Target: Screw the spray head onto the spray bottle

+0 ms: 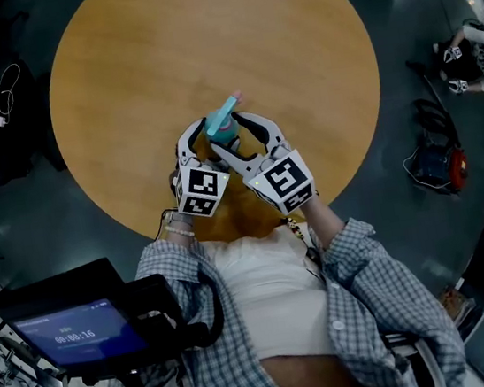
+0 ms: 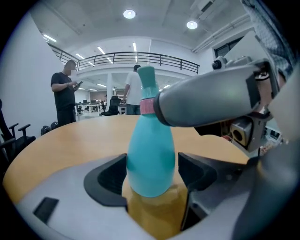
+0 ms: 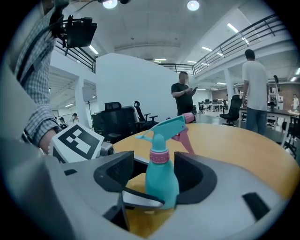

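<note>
A teal spray bottle (image 1: 225, 126) stands upright near the front edge of the round wooden table (image 1: 202, 33), between both grippers. Its teal spray head (image 3: 168, 127) with a pink trigger sits on the neck above a pink collar (image 3: 159, 156). My left gripper (image 2: 152, 173) is shut on the bottle's body (image 2: 151, 154), pads pressing both sides. My right gripper (image 3: 154, 171) is open, its jaws standing wide on either side of the neck with gaps showing. One of its fingers (image 2: 206, 101) crosses at the collar in the left gripper view. The bottle's base is hidden.
Two people stand beyond the table's far side (image 3: 185, 98), with office chairs (image 3: 143, 115) behind. A screen on a stand (image 1: 74, 332) is at the lower left of the head view. Cables and gear (image 1: 438, 160) lie on the floor to the right.
</note>
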Available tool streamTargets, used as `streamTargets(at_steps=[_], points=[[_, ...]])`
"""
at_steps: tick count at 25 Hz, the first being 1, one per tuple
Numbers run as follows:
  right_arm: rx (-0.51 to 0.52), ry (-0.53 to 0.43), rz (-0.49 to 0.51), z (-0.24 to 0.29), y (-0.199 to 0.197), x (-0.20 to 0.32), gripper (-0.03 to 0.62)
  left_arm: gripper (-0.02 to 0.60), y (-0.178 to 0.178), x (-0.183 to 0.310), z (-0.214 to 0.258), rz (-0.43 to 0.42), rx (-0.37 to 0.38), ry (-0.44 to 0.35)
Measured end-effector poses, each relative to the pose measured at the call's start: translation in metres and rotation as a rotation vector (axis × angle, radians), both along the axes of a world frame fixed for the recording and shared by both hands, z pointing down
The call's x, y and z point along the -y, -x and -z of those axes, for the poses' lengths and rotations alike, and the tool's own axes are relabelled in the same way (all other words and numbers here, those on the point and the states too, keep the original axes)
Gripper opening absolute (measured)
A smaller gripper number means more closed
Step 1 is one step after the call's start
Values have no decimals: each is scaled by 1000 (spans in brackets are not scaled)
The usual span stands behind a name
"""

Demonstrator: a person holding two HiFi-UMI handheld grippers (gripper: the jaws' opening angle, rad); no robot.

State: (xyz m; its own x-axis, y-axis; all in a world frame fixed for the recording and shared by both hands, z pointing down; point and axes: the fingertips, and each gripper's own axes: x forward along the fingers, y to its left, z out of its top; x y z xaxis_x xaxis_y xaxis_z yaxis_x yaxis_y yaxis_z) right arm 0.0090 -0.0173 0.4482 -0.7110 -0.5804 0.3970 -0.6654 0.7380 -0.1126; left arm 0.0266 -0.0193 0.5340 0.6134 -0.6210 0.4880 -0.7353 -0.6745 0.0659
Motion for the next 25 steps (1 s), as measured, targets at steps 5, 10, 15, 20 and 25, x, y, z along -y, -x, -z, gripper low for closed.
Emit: streamTargets(at_steps=[5,10,15,20,25], points=[[-4,11,-54,-5,-27,-3,244,354,17,-13,-4,18,-11,22],[-26,35,-172,-23,-69,-8,216,162,59,-20,3,136,-35,31],[-67,19,-295,-40,-90,-9,-6,6,86,-21,3,221,-56,38],[-36,68,-327,-57,-90,-12,-6,6,89,-22,1,238,-80,50],[-15,83,-346,-61,-89,-15,-6,6,84,-28,-3,222,-92,54]])
